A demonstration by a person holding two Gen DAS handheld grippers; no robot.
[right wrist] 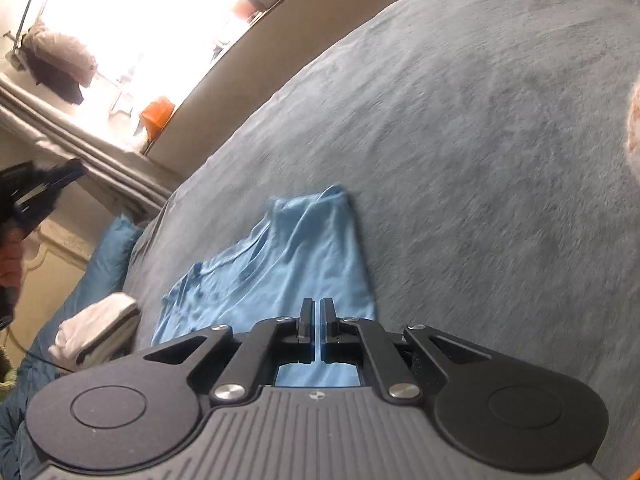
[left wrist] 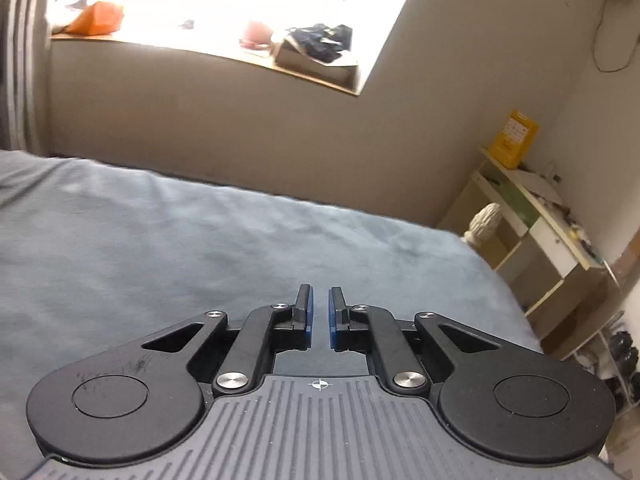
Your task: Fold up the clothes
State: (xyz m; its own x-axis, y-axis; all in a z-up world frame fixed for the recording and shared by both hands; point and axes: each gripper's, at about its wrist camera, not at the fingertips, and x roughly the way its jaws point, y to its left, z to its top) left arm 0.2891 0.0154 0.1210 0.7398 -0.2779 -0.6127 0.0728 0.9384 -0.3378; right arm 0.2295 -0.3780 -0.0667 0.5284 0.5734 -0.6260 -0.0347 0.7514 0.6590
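A light blue shirt (right wrist: 288, 264) lies rumpled on the grey-blue bed cover (right wrist: 480, 160). My right gripper (right wrist: 318, 308) hovers over the shirt's near edge with its jaws shut. Blue cloth shows through the thin slit between them, and I cannot tell whether any of it is pinched. My left gripper (left wrist: 320, 300) is raised over bare bed cover (left wrist: 180, 240), away from the shirt. Its blue pads are nearly together and hold nothing. It also appears blurred at the left edge of the right wrist view as the left gripper (right wrist: 74, 172), carried by a hand.
A folded white garment (right wrist: 96, 328) lies left of the shirt, next to a blue pillow (right wrist: 116, 240). A low shelf unit (left wrist: 540, 248) with a yellow box (left wrist: 514, 138) stands past the bed's right corner. A windowsill (left wrist: 208, 50) holds clutter. Curtains (right wrist: 100, 152) hang at the left.
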